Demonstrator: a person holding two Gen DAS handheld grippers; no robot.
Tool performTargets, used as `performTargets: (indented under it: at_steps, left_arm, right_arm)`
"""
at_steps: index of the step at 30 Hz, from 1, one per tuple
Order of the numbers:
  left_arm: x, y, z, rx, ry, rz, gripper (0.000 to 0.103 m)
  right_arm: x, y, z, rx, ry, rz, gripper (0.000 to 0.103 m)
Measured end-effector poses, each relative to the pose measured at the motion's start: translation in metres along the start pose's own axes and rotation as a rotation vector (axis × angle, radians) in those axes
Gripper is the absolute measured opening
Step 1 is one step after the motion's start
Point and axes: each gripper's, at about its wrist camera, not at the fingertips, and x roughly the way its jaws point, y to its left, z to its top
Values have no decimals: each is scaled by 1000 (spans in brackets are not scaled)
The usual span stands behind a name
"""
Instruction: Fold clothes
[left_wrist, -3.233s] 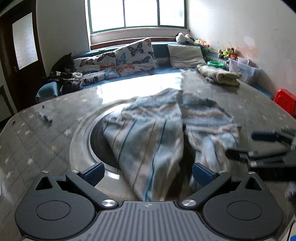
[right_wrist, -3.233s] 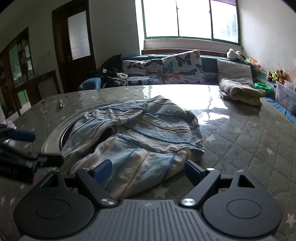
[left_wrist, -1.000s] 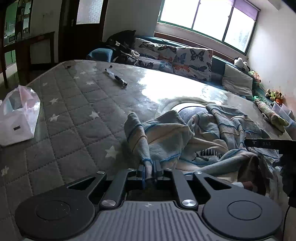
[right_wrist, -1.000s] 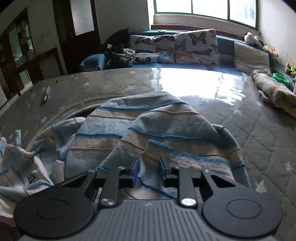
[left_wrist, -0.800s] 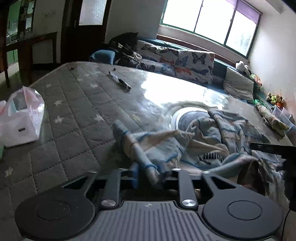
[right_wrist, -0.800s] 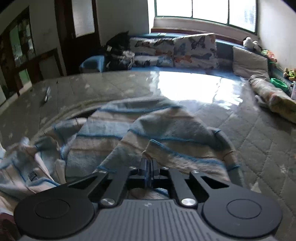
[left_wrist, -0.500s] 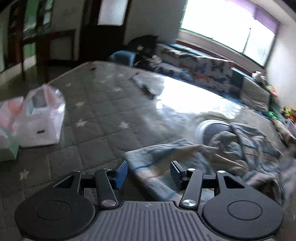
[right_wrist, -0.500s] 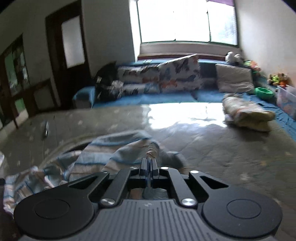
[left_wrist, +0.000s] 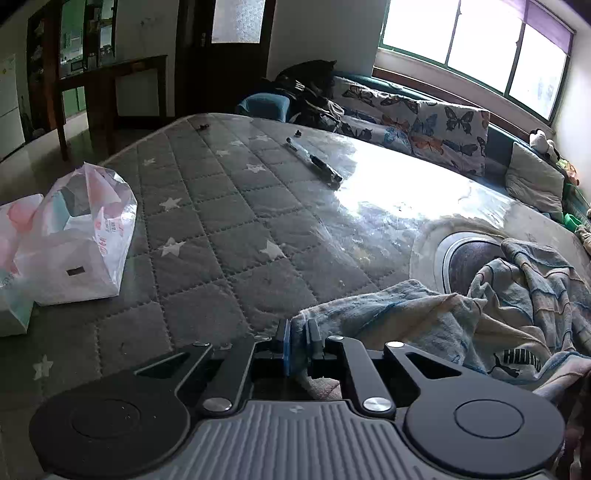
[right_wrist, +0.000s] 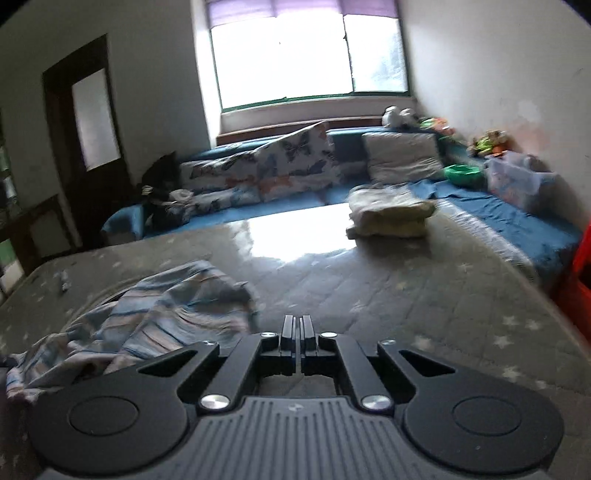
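Left gripper (left_wrist: 298, 341): jaws closed tight on a fold of the garment (left_wrist: 424, 317), pinching its near edge between the pads; pitched down toward the table (left_wrist: 221, 240), low over it, at the garment's left end. Right gripper (right_wrist: 296, 334): jaws fully together, nothing visible between the pads in its own view; raised above the table, tilted down less steeply, just right of the garment, not touching it.

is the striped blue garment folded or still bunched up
Bunched up: the striped blue garment lies in a crumpled heap on the grey quilted table cover, one edge pinched in the left gripper.
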Motion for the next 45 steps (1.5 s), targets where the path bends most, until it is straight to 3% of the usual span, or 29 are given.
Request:
performTargets:
  at_steps: [3,9,15,18,20,21,22,23,28,39,42,45]
  left_arm:
    - [-4,0,-3,-2,-2,1,8]
    - [-5,7,-3,-17,2,5,8]
    - [-5,10,-3,-22,8,2,8]
    - [-4,9,-3,-20,7,3,8]
    - [-4,9,-1,-20,4,6,8]
    - [-4,9,0,-20,1,8,8]
    - [-5,9,1,-19,-2,10,8]
    - [-5,8,2,-18,-6,13,8]
    - [-17,8,8,-16,-47,18,8]
    - [-73,14,26,-19,-172,-30,7]
    - [-90,21,30,-31,-199,-50,7]
    - [-97,33,22,-48,-173,-67,7]
  right_arm:
    - [24,21,4,-12,31,86,8]
    - [89,83,7,-96,130,209,24]
    - [152,127,-1,-150,235,192,35]
    - [173,135,-10,-159,269,166,35]
    - [176,137,-14,-182,263,146,29]
    - [174,137,-14,-197,265,135,22]
    - [172,137,-15,-209,267,126,8]
    - [168,136,-15,-221,265,119,3]
    - [132,115,-4,-207,163,97,2]
    - [-22,30,21,-101,-147,-20,2]
    - [-55,5,14,-44,-200,-62,1]
    - [-71,-15,-5,-4,-192,-100,1]
